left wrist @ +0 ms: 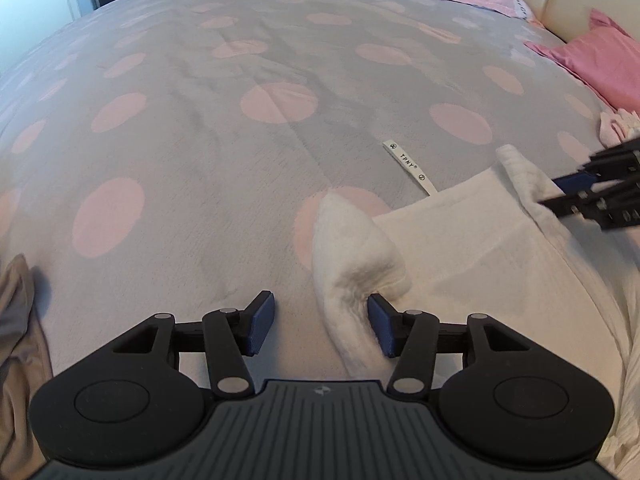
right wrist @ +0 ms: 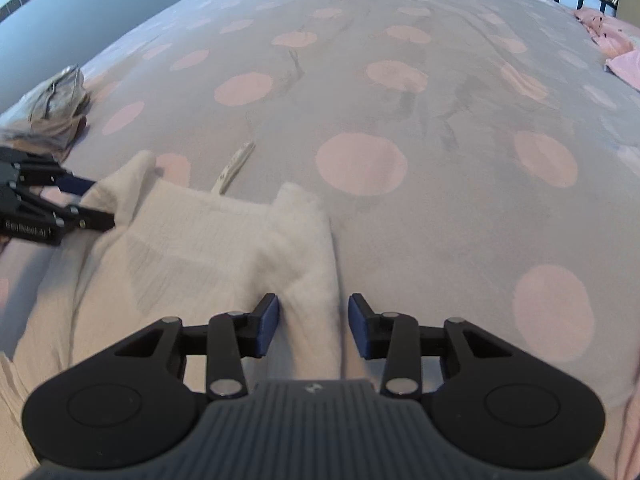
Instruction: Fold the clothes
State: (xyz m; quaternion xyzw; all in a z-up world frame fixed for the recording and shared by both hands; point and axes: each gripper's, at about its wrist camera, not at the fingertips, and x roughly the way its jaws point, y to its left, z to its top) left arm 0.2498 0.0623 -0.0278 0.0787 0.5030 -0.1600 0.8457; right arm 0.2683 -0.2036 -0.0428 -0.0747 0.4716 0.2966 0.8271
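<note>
A white textured garment (left wrist: 472, 240) lies on the bed with its two shoulder straps pointing away and a label (left wrist: 408, 164) sticking out of the neckline. My left gripper (left wrist: 320, 328) stands open around the left strap (left wrist: 352, 248); the cloth touches the right pad only. In the right wrist view my right gripper (right wrist: 314, 326) is open around the right strap (right wrist: 308, 248) of the same garment (right wrist: 192, 248), with a thin gap at the right pad. Each view shows the other gripper from the side, the right gripper (left wrist: 554, 194) and the left gripper (right wrist: 102, 204).
The grey bedcover (left wrist: 200, 140) with pink dots stretches far ahead. A beige garment (right wrist: 60, 100) lies crumpled at the left edge of the bed, also seen as beige cloth (left wrist: 20, 320). A pink pillow (left wrist: 600, 60) and pink clothes (right wrist: 616, 40) sit at the far right.
</note>
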